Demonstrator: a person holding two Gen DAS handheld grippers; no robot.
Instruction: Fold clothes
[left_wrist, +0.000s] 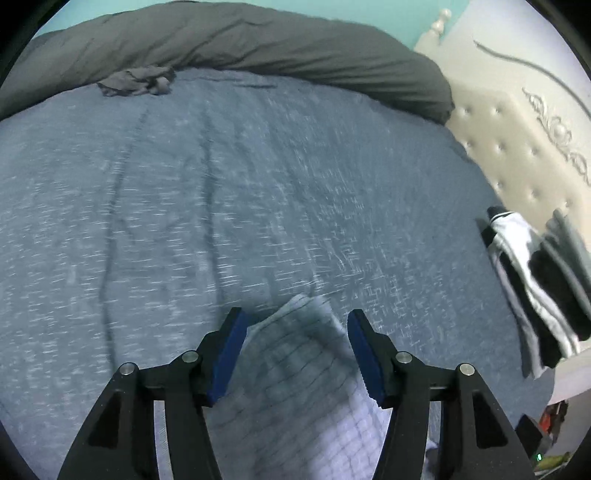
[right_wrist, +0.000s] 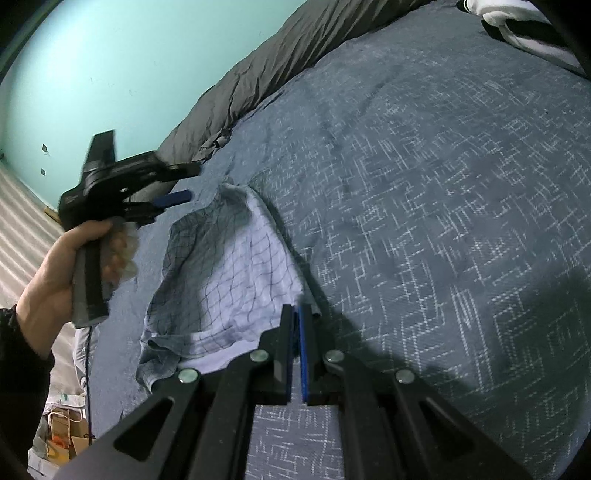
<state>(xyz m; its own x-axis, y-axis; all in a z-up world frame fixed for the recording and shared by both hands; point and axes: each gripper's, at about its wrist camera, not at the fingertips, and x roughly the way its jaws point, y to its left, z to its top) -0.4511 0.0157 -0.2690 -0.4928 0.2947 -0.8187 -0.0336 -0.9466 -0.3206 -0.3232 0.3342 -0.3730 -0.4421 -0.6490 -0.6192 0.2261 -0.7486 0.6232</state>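
A white cloth with a dark grid pattern (right_wrist: 229, 266) lies rumpled on the blue bed cover (right_wrist: 443, 184). My right gripper (right_wrist: 295, 312) is shut at the cloth's near right corner, and a bit of fabric shows beside its tips. A hand (right_wrist: 55, 266) holds my left gripper (right_wrist: 192, 182) open above the cloth's far left corner, apart from it. In the left wrist view, the left gripper (left_wrist: 295, 317) stands wide open with the checked cloth (left_wrist: 295, 369) below and between its blue pads (left_wrist: 229, 350).
A dark grey duvet (left_wrist: 258, 40) is rolled along the far side of the bed, with a crumpled grey garment (left_wrist: 136, 81) in front of it. Black-and-white clothes (left_wrist: 532, 280) are stacked at the right by the cream headboard (left_wrist: 517, 147). Boxes (right_wrist: 62, 435) sit on the floor.
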